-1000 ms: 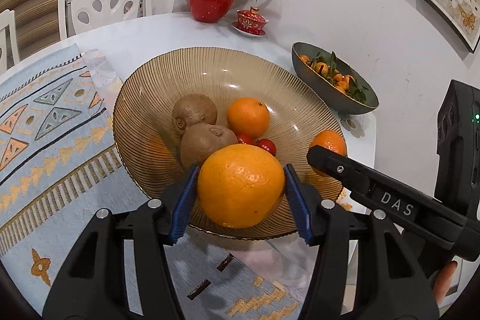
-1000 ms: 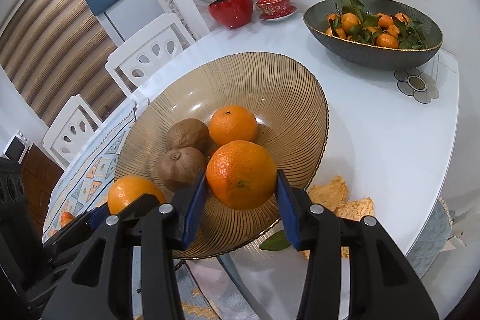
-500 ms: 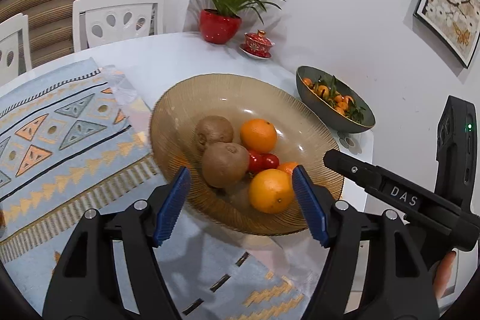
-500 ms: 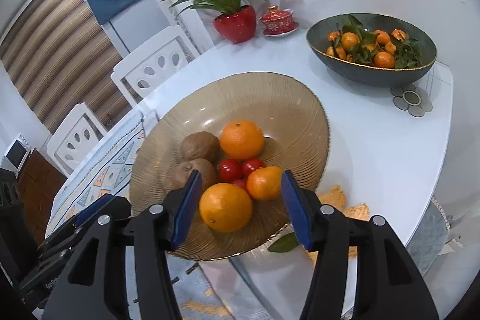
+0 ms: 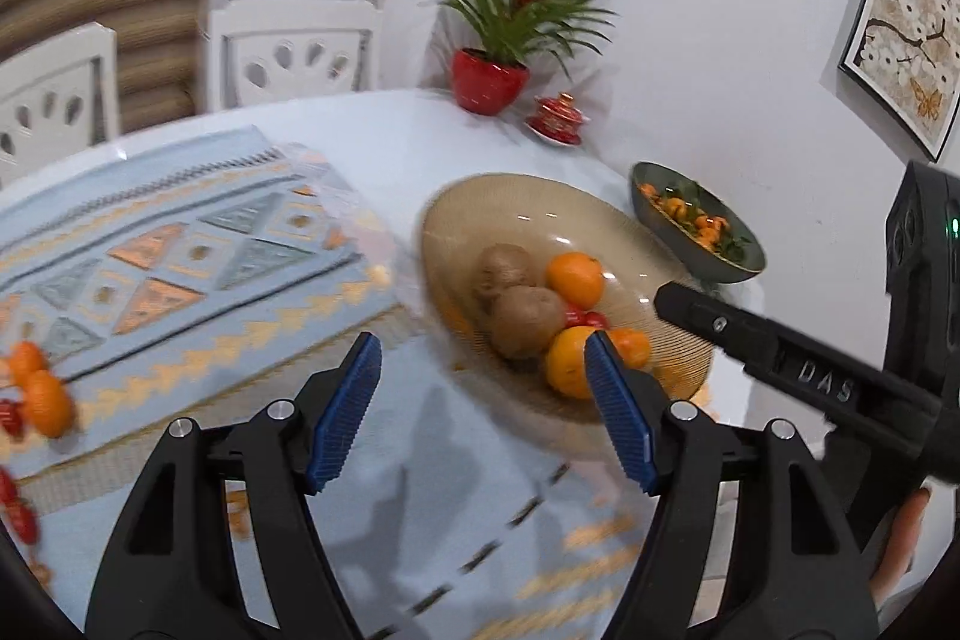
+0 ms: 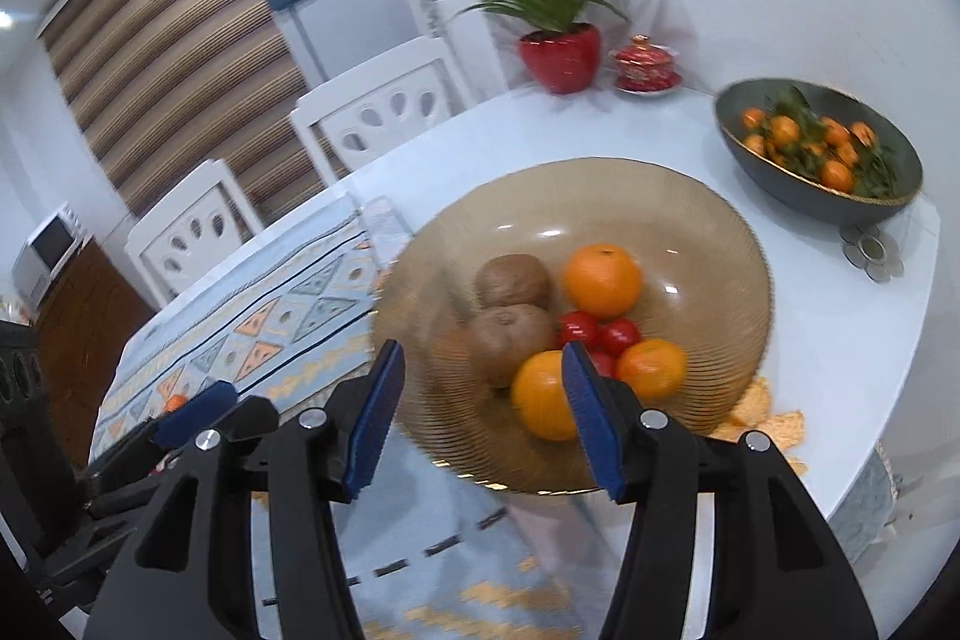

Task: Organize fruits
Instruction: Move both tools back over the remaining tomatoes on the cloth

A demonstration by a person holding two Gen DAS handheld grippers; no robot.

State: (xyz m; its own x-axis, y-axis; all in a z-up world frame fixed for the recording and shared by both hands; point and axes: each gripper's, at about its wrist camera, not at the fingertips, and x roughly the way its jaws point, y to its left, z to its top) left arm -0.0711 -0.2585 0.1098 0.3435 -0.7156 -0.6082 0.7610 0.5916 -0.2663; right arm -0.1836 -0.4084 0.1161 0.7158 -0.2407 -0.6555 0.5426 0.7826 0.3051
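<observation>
With both the left claw [image 5: 483,409] and right claw [image 6: 483,415] spread empty, loose oranges [image 5: 36,388] at frame's left edge could roll off the table [image 5: 390,136].

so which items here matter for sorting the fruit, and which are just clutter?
Job items:
- amber glass bowl
- oranges, kiwis and small red fruits in it
- loose oranges on the patterned runner
- left gripper and right gripper, both open and empty

Bystanders:
- dark bowl of mandarins
- potted plant
- red lidded cup
- white chairs
</observation>
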